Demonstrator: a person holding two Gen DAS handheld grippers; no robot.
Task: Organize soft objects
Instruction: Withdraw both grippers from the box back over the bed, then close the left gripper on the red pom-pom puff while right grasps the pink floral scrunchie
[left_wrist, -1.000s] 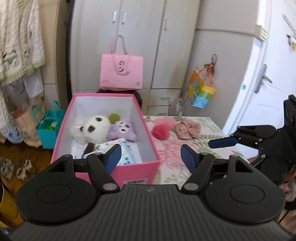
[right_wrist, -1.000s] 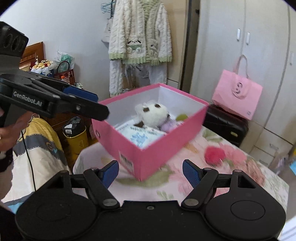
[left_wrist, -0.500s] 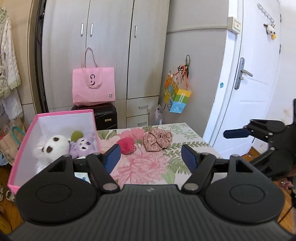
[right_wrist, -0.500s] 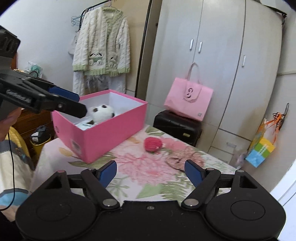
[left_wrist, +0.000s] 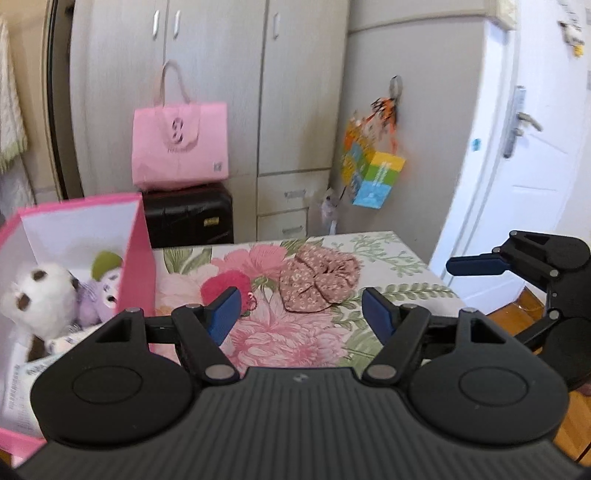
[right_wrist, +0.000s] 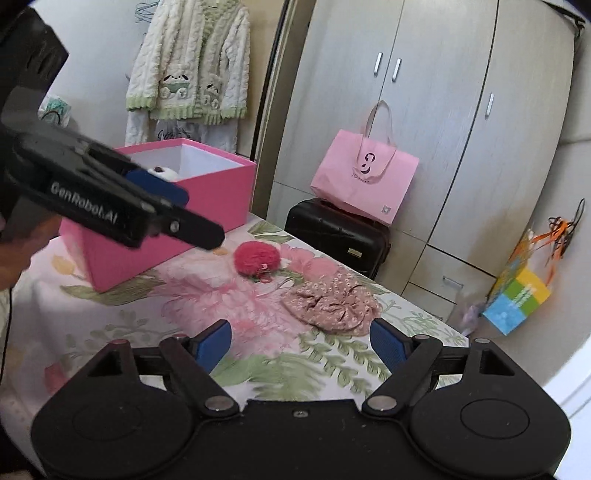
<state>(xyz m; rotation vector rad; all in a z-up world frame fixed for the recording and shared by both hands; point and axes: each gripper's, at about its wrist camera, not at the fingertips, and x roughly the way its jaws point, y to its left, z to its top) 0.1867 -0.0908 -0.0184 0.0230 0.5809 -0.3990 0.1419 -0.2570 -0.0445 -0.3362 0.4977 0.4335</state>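
Note:
A red fluffy pom-pom (left_wrist: 225, 286) (right_wrist: 257, 258) and a pink floral scrunchie (left_wrist: 319, 282) (right_wrist: 334, 302) lie on the flowered tablecloth (left_wrist: 295, 343). An open pink box (left_wrist: 138, 243) (right_wrist: 218, 192) at the left holds a white panda plush (left_wrist: 35, 301), a purple plush (left_wrist: 98, 295) and a green ball (left_wrist: 105, 260). My left gripper (left_wrist: 301, 314) is open and empty, above the cloth just short of the pom-pom and scrunchie. My right gripper (right_wrist: 301, 341) is open and empty, near the scrunchie. The left gripper also shows in the right wrist view (right_wrist: 184, 221), in front of the box.
A pink tote bag (left_wrist: 180, 144) sits on a black suitcase (left_wrist: 188, 218) behind the table, before grey wardrobes. A colourful bag (left_wrist: 373, 170) hangs on the wall. A white door (left_wrist: 535, 166) is at the right. A knitted cardigan (right_wrist: 188, 62) hangs at the left.
Both grippers have swung right, away from the box and toward the pom-pom and scrunchie, and come closer to the table. Both stay open and empty.

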